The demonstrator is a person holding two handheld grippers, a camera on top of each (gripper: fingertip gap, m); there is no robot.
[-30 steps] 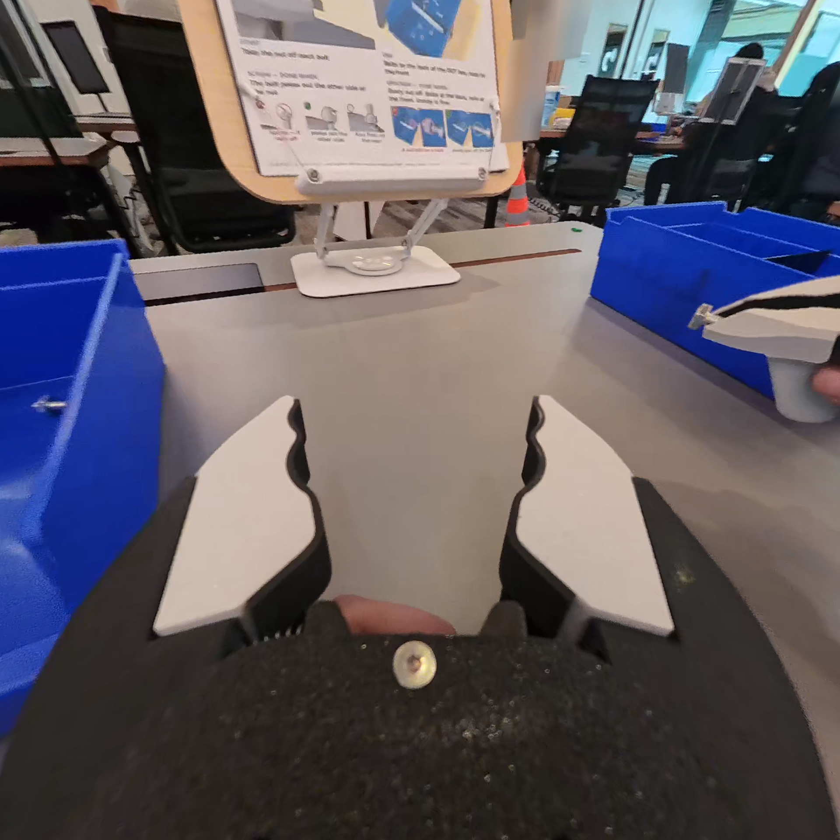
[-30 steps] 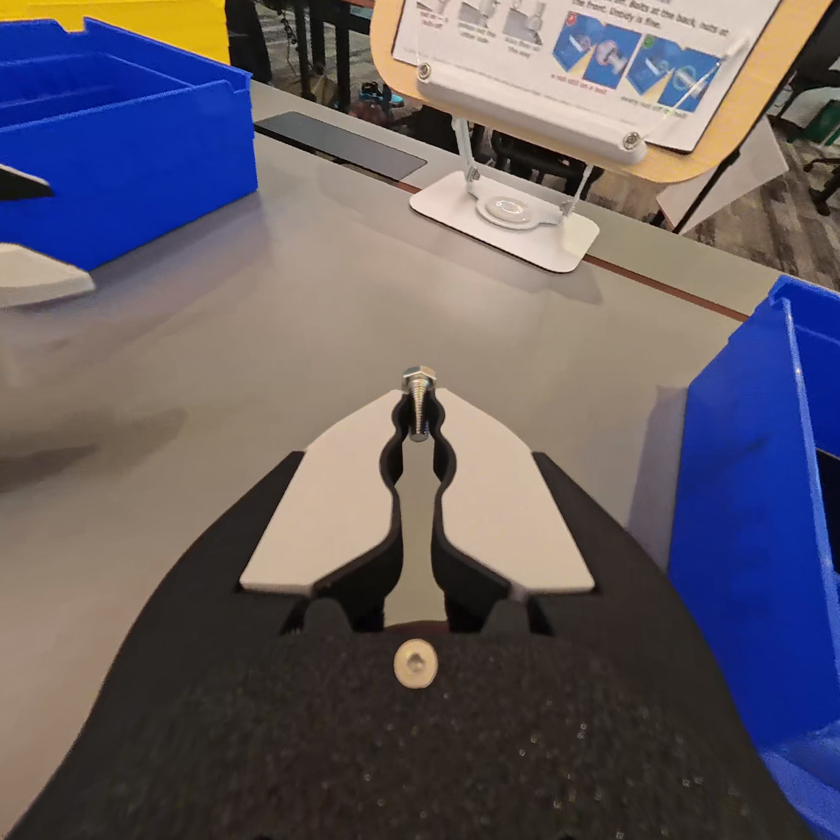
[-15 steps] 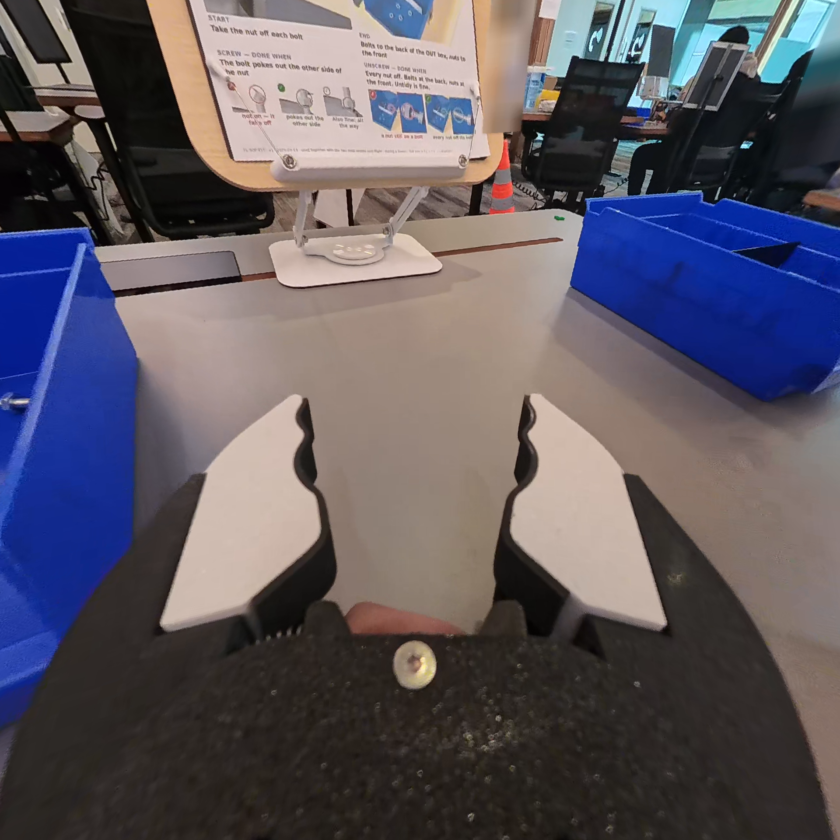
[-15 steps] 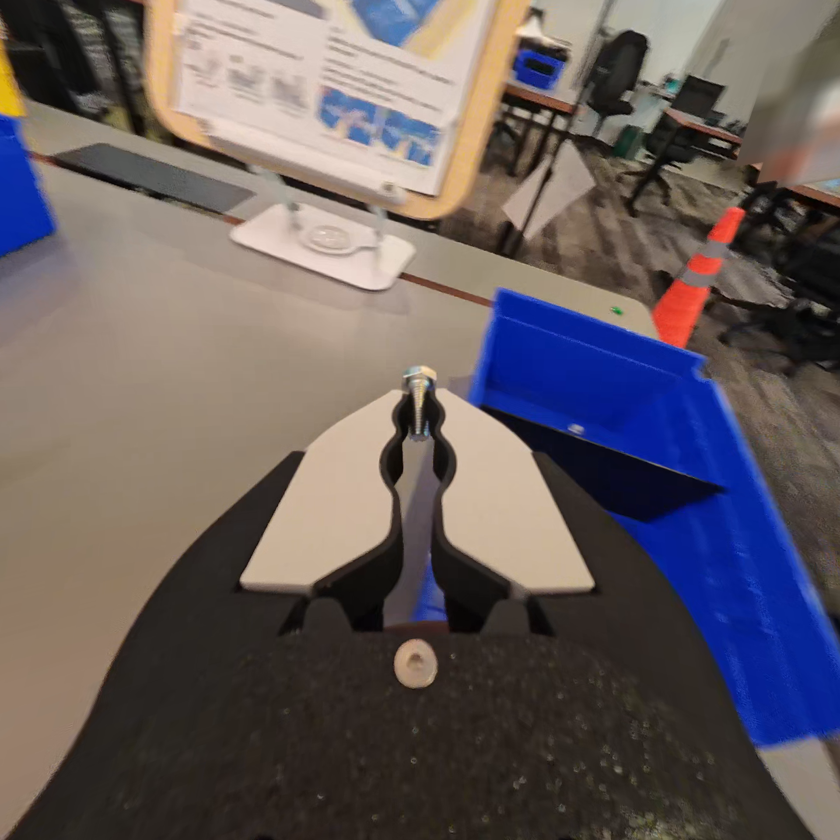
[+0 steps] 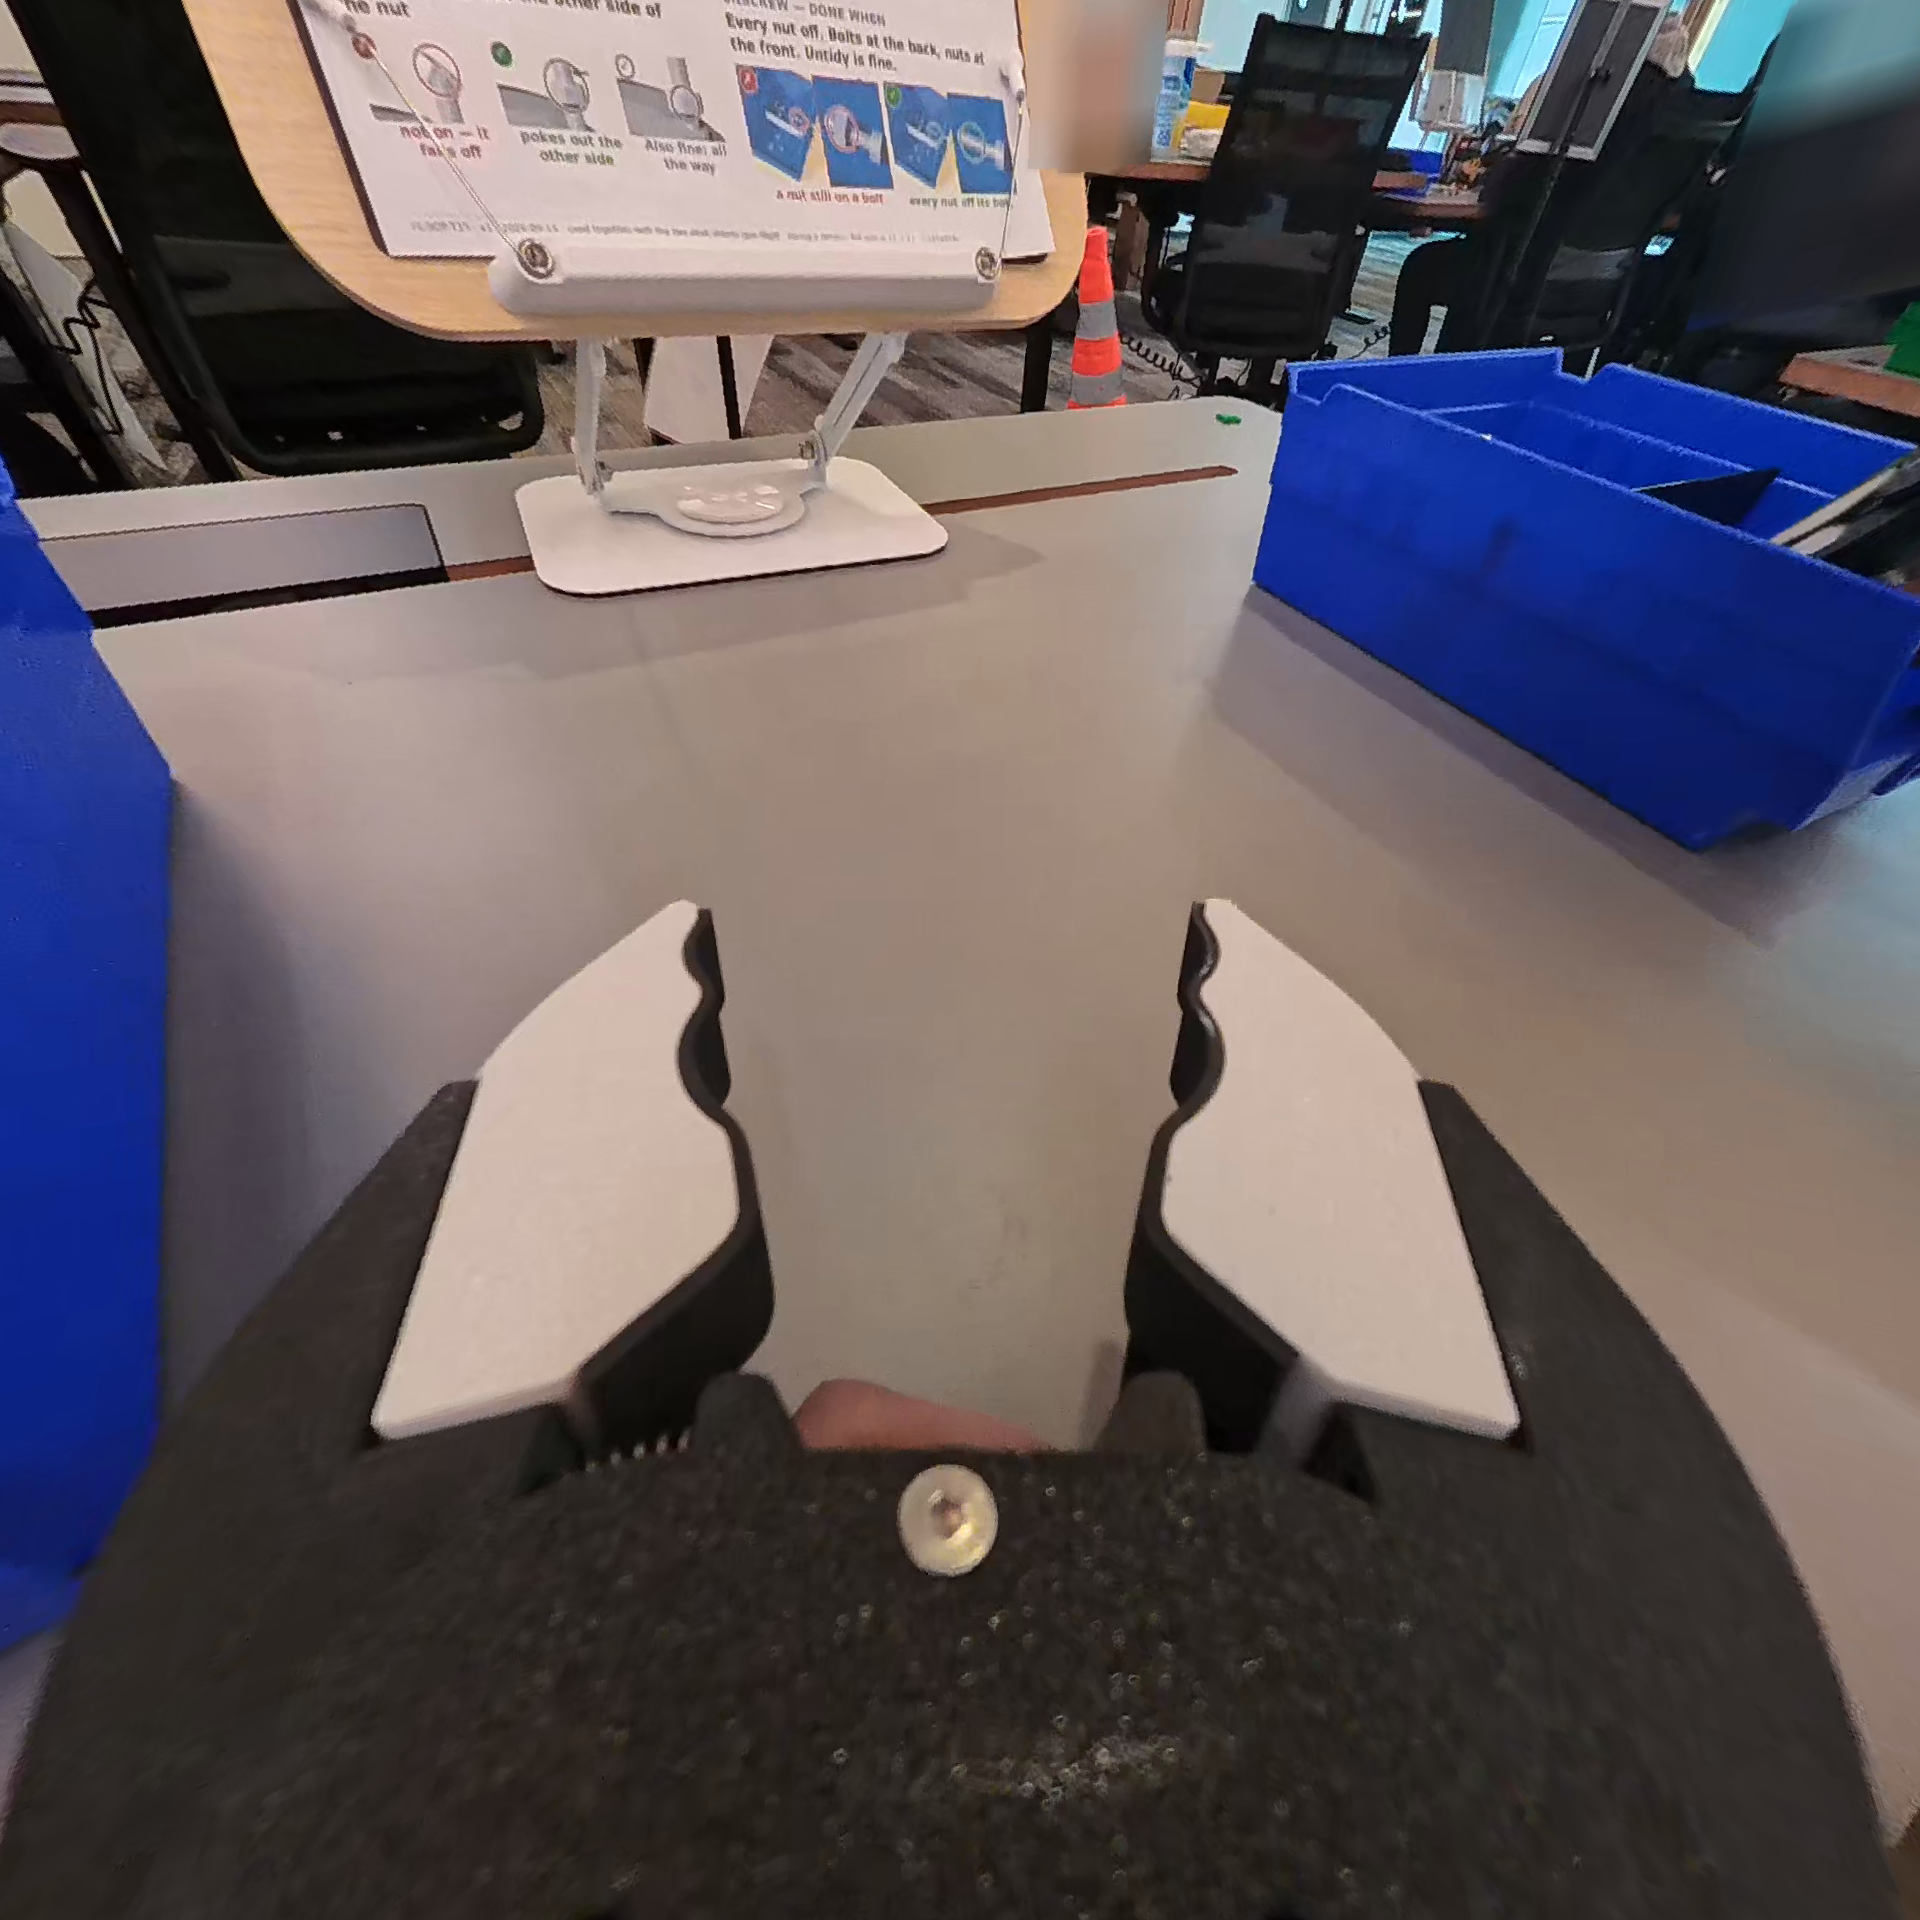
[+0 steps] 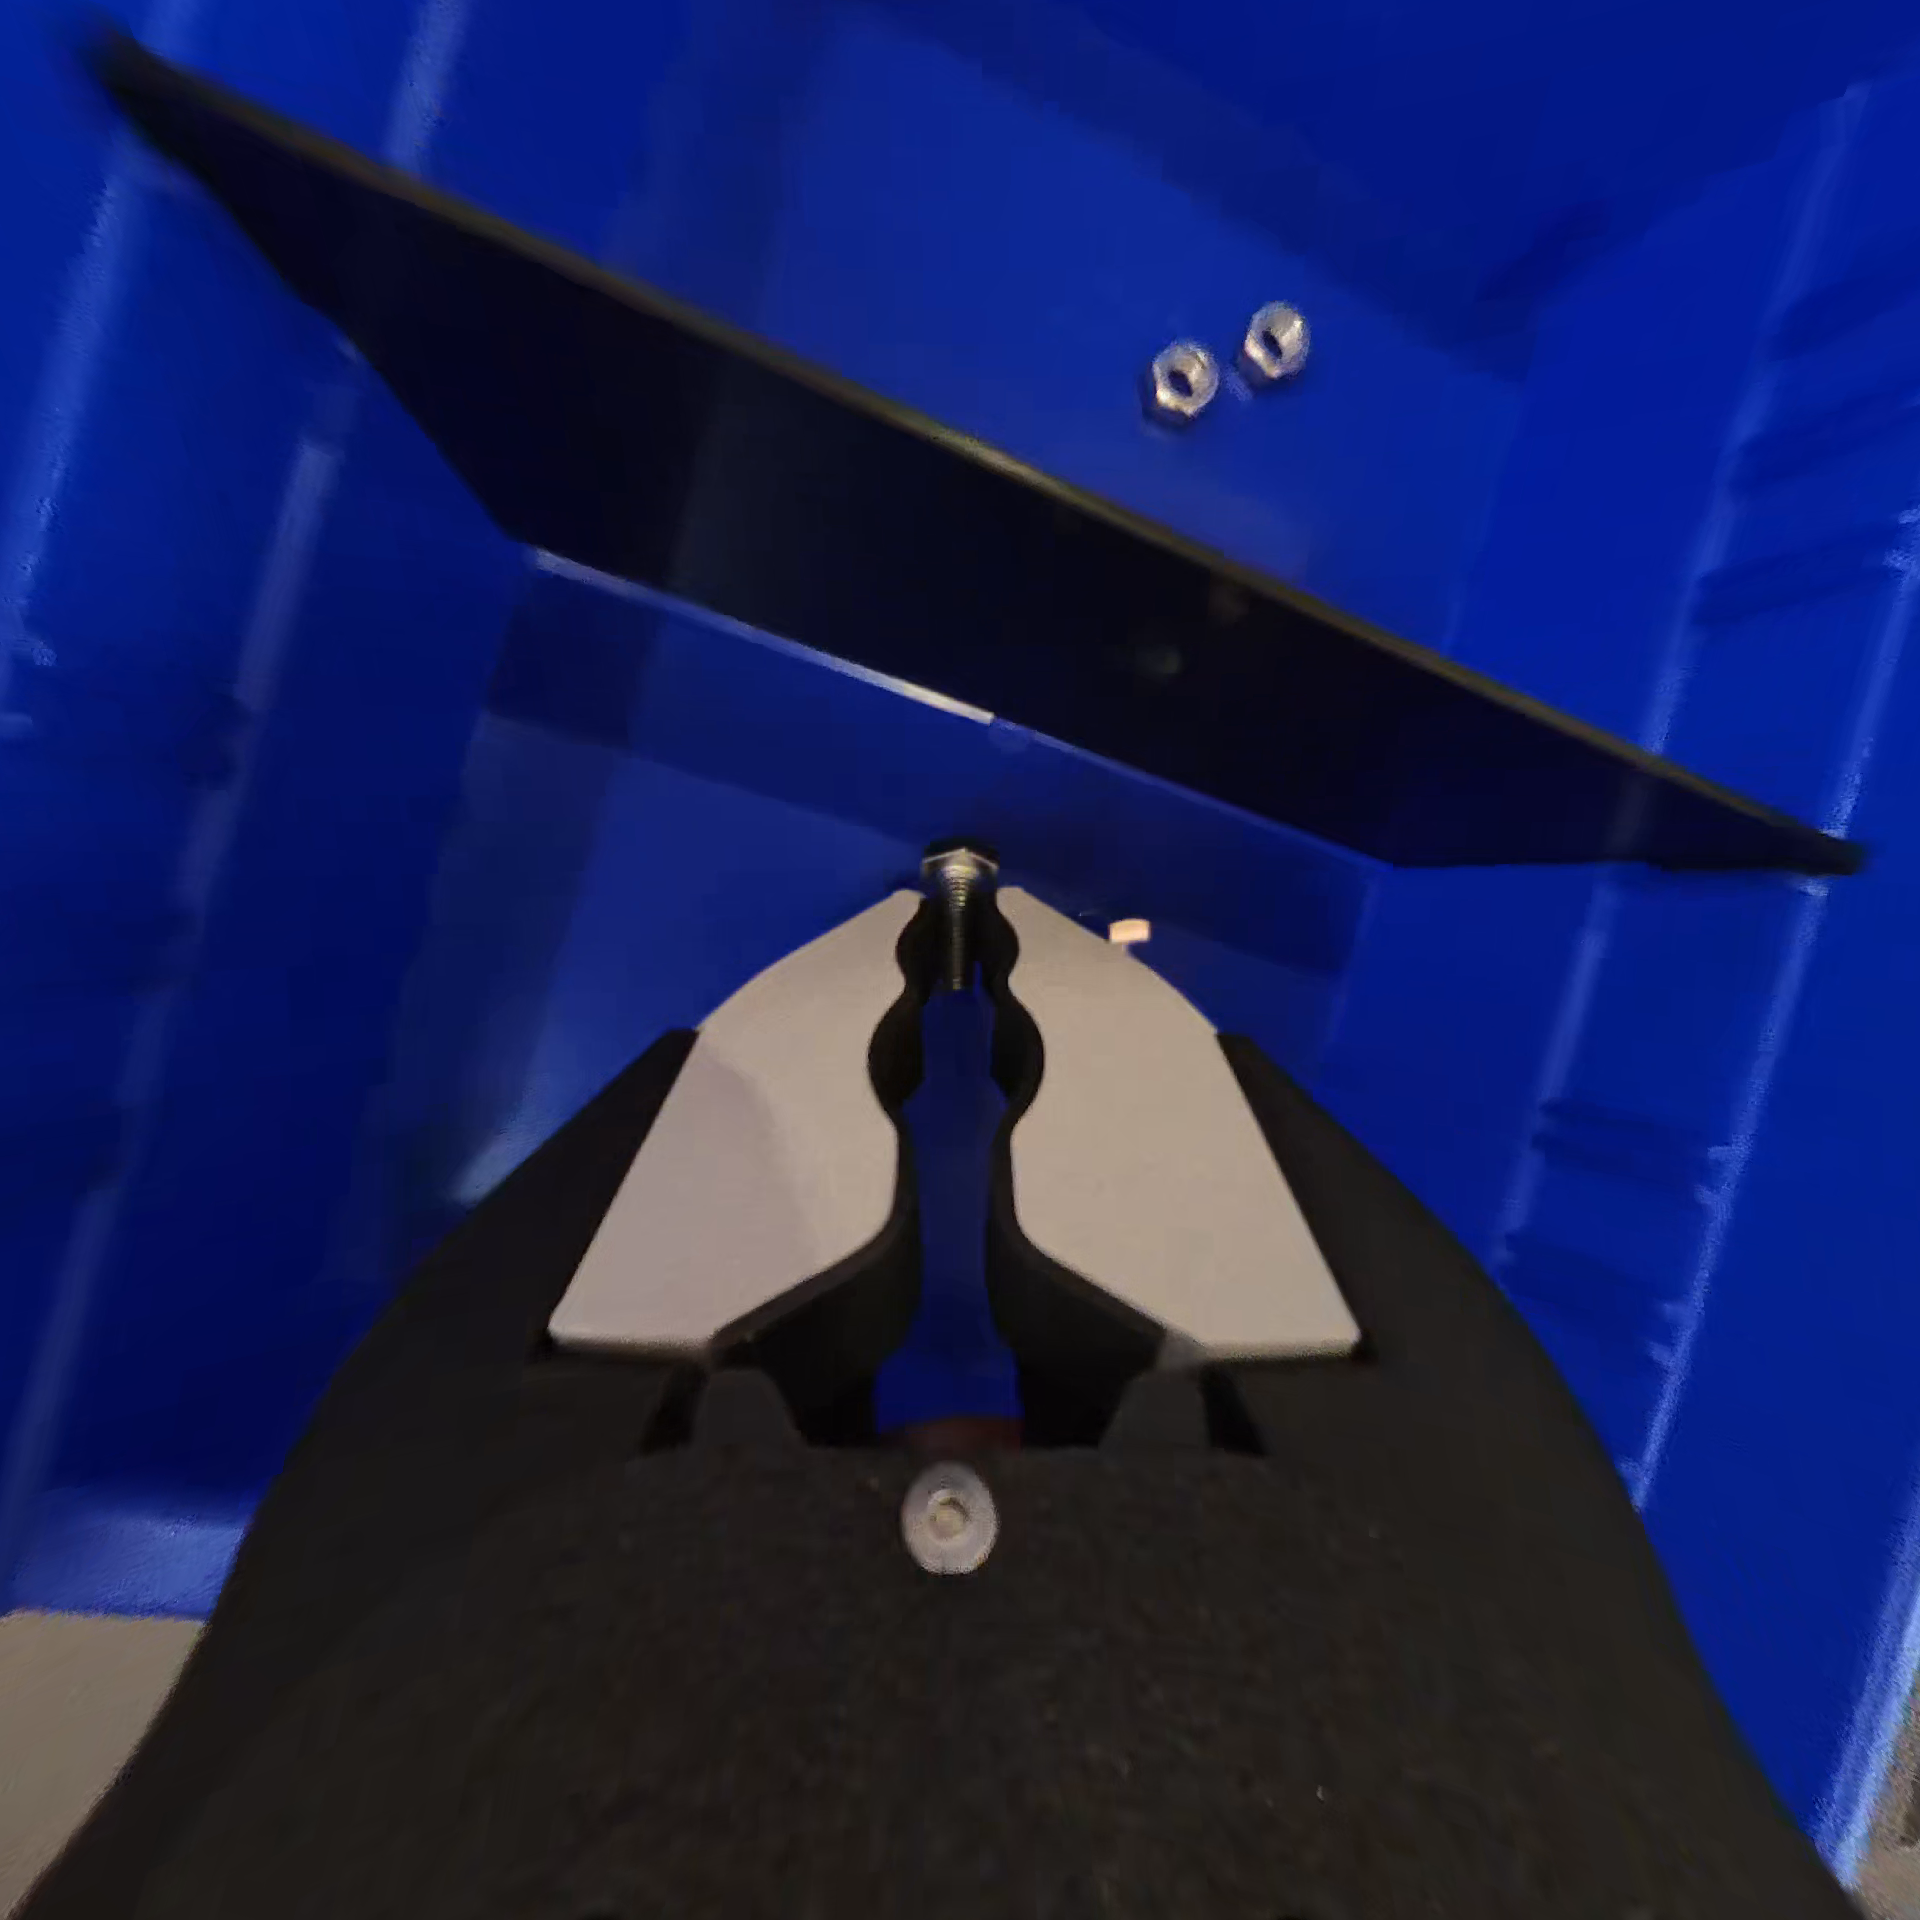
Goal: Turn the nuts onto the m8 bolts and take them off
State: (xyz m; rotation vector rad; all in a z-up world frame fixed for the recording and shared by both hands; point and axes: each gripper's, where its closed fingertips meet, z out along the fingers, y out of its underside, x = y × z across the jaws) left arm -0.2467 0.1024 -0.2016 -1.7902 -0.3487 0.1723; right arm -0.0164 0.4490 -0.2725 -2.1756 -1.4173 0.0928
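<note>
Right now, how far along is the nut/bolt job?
Done: two loose nuts lie in the blue bin's compartment beyond the black divider. In hand: the right hand-held gripper is shut on a bare bolt, held over the near compartment, likely about to drop it. The left hand-held gripper is open and empty over the table. What remains can't be judged from these views.

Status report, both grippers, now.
Left gripper open, empty. Right gripper shut on bolt, inside blue bin. Black divider just ahead.
</note>
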